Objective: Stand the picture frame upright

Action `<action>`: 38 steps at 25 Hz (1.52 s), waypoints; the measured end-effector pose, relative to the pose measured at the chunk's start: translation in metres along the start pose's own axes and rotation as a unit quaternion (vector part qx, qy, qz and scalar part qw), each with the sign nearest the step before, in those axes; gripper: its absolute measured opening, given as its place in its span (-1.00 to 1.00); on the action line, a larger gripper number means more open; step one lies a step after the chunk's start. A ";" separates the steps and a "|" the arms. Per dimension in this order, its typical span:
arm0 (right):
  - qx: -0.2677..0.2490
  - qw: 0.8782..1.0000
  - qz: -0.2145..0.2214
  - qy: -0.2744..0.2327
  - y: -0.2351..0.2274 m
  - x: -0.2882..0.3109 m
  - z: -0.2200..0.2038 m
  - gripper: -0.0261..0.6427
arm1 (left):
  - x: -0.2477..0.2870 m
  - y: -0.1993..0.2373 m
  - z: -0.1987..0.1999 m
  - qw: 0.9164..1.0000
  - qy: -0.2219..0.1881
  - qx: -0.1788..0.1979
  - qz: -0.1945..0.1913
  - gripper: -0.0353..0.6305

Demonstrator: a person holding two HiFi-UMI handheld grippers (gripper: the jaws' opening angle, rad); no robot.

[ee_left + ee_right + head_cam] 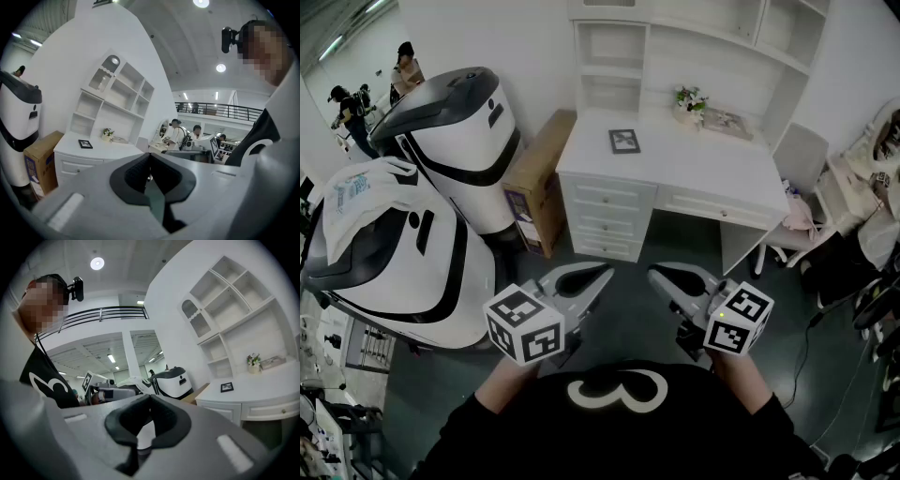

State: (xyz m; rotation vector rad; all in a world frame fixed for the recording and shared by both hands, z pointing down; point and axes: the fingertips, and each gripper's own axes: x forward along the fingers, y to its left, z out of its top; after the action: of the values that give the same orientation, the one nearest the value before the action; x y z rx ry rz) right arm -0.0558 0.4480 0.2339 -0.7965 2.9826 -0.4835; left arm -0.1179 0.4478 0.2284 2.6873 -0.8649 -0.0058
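Note:
A small dark picture frame point(624, 141) lies flat on the white desk point(703, 173), near its back left part. The frame point(85, 144) shows far off in the left gripper view, and the frame point(227, 386) is just as distant in the right gripper view. My left gripper point(602, 273) is held low in front of me, well short of the desk, jaws shut with nothing between them. My right gripper point(658, 273) hangs beside it, also shut and empty. The two jaw tips point toward each other.
A flower pot point(689, 100) and a flat item sit at the desk's back right. White shelves point(614, 66) rise behind the desk. A cardboard box point(539, 183) leans at its left, beside two large white machines point(455, 122). A chair point(797, 202) stands at the right. People work in the background.

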 end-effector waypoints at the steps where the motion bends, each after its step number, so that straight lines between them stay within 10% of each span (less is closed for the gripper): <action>1: 0.003 1.000 -0.001 -0.002 0.004 0.001 -0.001 -0.92 | -0.004 -0.001 -0.001 1.000 0.001 0.000 0.000 -0.87; 20: 0.029 0.999 -0.024 -0.027 -0.018 0.002 0.000 -0.92 | -0.001 0.021 -0.006 1.000 0.003 -0.005 0.006 -0.86; 38: 0.082 0.996 0.019 0.035 -0.274 0.103 0.016 -0.92 | 0.200 0.214 0.009 0.996 0.046 -0.055 0.057 -0.86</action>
State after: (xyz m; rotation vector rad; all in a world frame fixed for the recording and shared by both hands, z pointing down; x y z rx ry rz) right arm -0.0112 0.1674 0.3074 -0.7231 2.9639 -0.7567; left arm -0.0765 0.1672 0.3020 2.5112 -0.9597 0.0942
